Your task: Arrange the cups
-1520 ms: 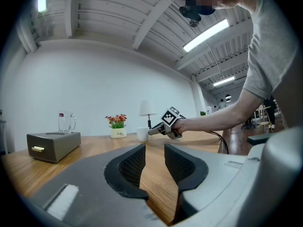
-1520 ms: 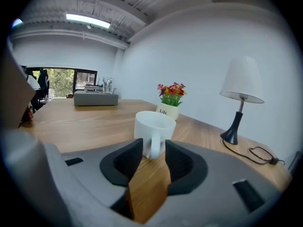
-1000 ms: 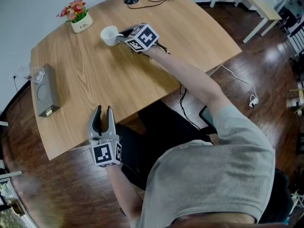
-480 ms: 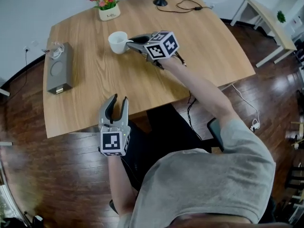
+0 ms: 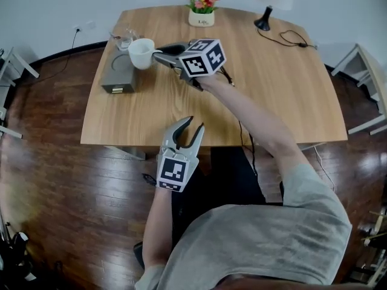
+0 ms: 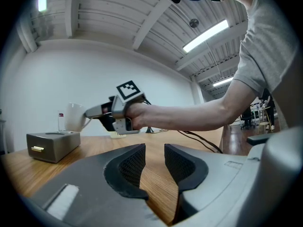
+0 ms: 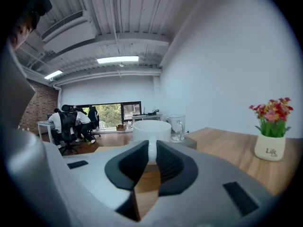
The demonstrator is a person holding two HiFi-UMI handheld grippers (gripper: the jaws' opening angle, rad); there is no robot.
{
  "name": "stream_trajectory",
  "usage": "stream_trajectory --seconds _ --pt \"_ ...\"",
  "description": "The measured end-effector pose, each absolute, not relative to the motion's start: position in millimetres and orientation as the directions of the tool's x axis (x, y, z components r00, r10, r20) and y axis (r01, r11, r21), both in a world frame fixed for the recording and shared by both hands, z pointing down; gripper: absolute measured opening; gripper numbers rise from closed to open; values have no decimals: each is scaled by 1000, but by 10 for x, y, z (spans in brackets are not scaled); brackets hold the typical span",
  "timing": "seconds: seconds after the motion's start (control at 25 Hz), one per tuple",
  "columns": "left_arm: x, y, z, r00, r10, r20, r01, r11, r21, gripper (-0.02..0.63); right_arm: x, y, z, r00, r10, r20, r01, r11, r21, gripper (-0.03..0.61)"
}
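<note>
A white cup (image 5: 140,52) hangs above the wooden table (image 5: 272,101), held by its handle in my right gripper (image 5: 158,54), which is shut on it. The right gripper view shows the cup (image 7: 151,130) upright just past the closed jaws of that gripper (image 7: 151,150). A clear glass cup (image 5: 126,38) stands on a grey box (image 5: 116,74) just behind the white cup. My left gripper (image 5: 195,122) stays at the table's near edge, open, with only bare wood showing between its jaws. From the left gripper view, the cup (image 6: 75,117) hovers over the box (image 6: 49,144).
A flower pot (image 5: 201,14) stands at the table's far edge, with a black lamp base (image 5: 264,20) and its cable (image 5: 290,40) to the right. In the right gripper view the flower pot (image 7: 271,145) is at the right. Wooden floor surrounds the table.
My right gripper has carried the white cup leftward and upward, from the table's middle to beside the grey box. The left gripper has held its place at the near edge.
</note>
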State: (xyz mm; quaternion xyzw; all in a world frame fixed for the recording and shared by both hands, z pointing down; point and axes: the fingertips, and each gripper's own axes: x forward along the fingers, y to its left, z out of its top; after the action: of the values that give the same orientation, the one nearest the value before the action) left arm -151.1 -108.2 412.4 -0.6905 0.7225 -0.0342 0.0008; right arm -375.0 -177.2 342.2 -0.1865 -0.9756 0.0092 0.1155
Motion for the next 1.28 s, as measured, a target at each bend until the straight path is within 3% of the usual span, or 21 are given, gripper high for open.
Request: stream_trajectory --seconds 0.36,0.76,0.88,1.0,1.12,1.16,1.28 --pt "-1503 -1080 4117 -42 -998 47 -998 40 -49 120 -4544 -1473 3576 -880 369 300 384 923 -10 64" --pt "-1506 -1085 4122 -43 -998 46 -998 41 -51 120 -4772 -1377 3707 -869 380 318 401 916 0 64" --pt "-1510 -1078 4121 -43 -998 47 -998 41 -51 120 -4744 -1407 3746 -869 352 347 393 918 50 91" --pt "-1514 -1075 4111 -43 -998 43 -998 40 -53 120 -4560 -1530 3735 -875 325 360 362 931 39 150" --pt "-1537 -1068 4113 -51 -998 41 -997 49 -56 120 -4082 -1591 3592 -874 383 298 399 917 -7 135" --pt "-1544 -1062 4120 -51 -998 42 -997 48 -57 120 -3838 -1611 3560 -873 407 268 416 909 -26 97" --pt "-1552 -1049 4131 -43 -998 45 -997 41 -59 120 -2947 -1810 3543 -898 398 188 393 917 -64 97"
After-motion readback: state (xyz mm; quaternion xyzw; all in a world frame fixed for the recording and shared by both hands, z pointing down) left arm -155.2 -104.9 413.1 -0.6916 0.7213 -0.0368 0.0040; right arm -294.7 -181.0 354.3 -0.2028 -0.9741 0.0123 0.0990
